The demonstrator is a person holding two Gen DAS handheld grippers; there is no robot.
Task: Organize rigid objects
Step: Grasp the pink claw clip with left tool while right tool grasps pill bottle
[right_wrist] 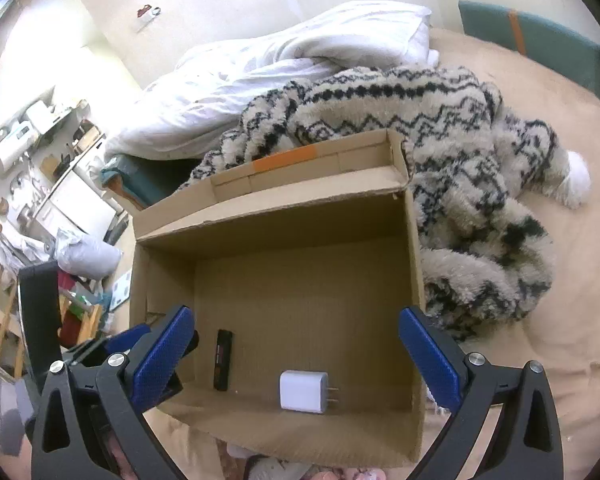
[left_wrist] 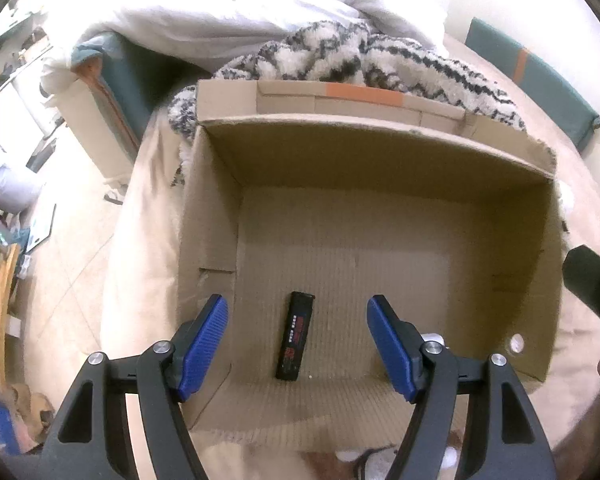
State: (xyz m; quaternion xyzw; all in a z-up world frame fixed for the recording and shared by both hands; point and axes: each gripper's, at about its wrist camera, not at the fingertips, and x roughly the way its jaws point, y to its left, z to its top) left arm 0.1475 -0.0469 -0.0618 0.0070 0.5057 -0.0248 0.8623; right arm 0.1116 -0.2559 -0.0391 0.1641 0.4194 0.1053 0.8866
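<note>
Cardboard box (left_wrist: 380, 208): an open brown carton is seen filling the middle of both views; it is set on a beige bed cover (right_wrist: 572, 280), with its far flap folded outward and marked by an orange strip.
Black stick (left_wrist: 295, 336): a slim black rectangular item with red and white print is laid flat on the box floor, at lower centre of the left wrist view; in the right wrist view it is seen at lower left (right_wrist: 223, 359), close to the box's left wall.
White charger (right_wrist: 304, 391): a white plug adapter with two metal prongs pointing to the right of the frame is laid on the box floor at lower centre of the right wrist view, apart from the black stick.
Left gripper (left_wrist: 298, 346): the blue pads are held spread above the box; the black stick is seen between them but is not touched.
Right gripper (right_wrist: 296, 356): the jaws are spread very wide above the box floor; nothing is pinched, and the white charger lies below, untouched.
Patterned blanket (right_wrist: 440, 152): a fluffy cream and black throw is bunched against the far and right sides of the box.
White duvet (right_wrist: 268, 76): crumpled bedding is seen behind the blanket, in the upper middle of the frame.
</note>
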